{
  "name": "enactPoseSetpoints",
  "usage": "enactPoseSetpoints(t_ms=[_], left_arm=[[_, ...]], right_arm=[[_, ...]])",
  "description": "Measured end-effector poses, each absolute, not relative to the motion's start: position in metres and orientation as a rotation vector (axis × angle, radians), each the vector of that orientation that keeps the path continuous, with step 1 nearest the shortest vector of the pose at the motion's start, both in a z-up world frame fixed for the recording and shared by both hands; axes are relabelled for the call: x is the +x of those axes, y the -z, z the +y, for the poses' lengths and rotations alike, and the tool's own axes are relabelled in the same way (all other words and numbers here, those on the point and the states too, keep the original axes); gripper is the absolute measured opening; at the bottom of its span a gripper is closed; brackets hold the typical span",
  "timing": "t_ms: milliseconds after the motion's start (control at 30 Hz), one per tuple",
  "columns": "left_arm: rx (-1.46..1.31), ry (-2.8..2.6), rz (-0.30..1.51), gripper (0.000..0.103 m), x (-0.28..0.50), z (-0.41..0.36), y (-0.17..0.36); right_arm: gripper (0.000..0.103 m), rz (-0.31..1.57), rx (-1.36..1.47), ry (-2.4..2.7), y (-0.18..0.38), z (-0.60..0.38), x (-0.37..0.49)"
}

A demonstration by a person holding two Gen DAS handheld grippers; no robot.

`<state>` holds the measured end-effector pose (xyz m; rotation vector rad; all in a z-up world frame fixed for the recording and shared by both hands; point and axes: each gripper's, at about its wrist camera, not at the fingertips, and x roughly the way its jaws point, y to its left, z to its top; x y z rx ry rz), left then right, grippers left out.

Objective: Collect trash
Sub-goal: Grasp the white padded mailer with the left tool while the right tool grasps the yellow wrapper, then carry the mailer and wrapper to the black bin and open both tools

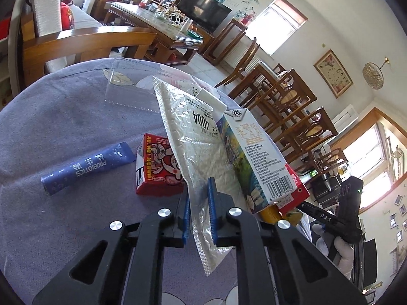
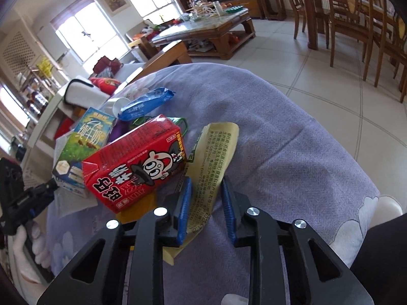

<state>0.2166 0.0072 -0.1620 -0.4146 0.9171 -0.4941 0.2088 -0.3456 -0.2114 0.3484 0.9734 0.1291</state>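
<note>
Now my left gripper (image 1: 199, 204) has its fingers around the white bubble bag (image 1: 188, 139), not squeezed shut yet. My right gripper (image 2: 206, 209) is open around the yellow wrapper (image 2: 213, 162); the red box (image 2: 134, 167) sits just left of its fingers. Next I think both should close and lift.

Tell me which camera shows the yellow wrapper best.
Right wrist view: the yellow wrapper lies full length between the right gripper's open fingers, print legible. In the left wrist view only a yellow sliver shows beneath the cartons.
</note>
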Motion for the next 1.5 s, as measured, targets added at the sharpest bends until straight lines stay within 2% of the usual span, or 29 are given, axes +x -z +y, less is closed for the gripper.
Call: enactPoseSetpoints(t_ms=[100,300,500,867,1033,1200,1500], left_arm=[[-0.386,0.485,0.877,0.01,0.211,0.001,0.157],[-0.399,0.484,0.802,0.006,0.198,0.002,0.146],[-0.379,0.462,0.699,0.006,0.173,0.006,0.125],[-0.32,0.58,0.567,0.006,0.119,-0.013,0.076],[-0.267,0.715,0.557,0.006,0.101,-0.067,0.065],[-0.22,0.917,0.577,0.006,0.085,-0.154,0.069],[-0.162,1.287,0.711,0.006,0.064,-0.331,0.116]], right_arm=[[0.012,0.955,0.352,-0.146,0.208,-0.344,0.207],[0.007,0.91,0.384,-0.175,0.2,-0.345,0.194],[0.007,0.843,0.418,-0.213,0.18,-0.352,0.169],[0.007,0.688,0.362,-0.242,0.109,-0.391,0.088],[0.007,0.627,0.322,-0.191,0.08,-0.431,0.043],[0.007,0.572,0.295,-0.051,0.064,-0.49,-0.015],[0.007,0.608,0.394,0.235,0.108,-0.612,-0.111]])
